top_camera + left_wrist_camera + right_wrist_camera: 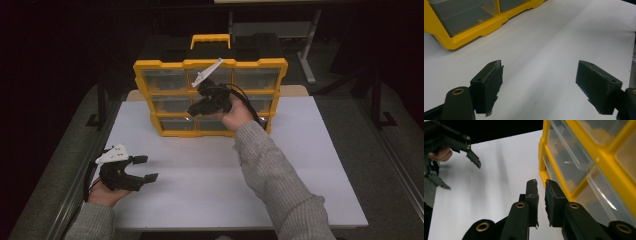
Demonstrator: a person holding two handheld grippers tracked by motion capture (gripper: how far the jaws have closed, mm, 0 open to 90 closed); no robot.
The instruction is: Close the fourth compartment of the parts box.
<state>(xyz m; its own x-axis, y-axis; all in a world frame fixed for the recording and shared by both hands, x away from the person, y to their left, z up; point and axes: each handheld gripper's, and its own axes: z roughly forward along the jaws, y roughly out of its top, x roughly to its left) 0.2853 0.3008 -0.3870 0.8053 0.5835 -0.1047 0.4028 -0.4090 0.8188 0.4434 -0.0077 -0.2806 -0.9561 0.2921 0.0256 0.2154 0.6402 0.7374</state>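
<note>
Reaching: the right claw (196, 111) is up against the front of the yellow organiser (210, 64), at its middle column of clear drawers (571, 155).
Right claw state: jaws nearly pressed together with a narrow slit between the pads; nothing sits in that slit.
Organiser place: standing upright at the far middle of the white table (210, 190), handle on top, drawer fronts facing the person.
Key relation: seen along the right claw's own jaws, the drawer fronts lie just beside and to the right of the tips, not ahead of them; the drawer front's long edge runs across the face of the organiser.
Judgement: the jaws likely need to turn toward a drawer front and spread before they can take its lip.
Left claw (141, 168): jaws spread wide and holding nothing, low over the near left of the table, well apart from the organiser.
Nearer hand: the right, clearly.
</note>
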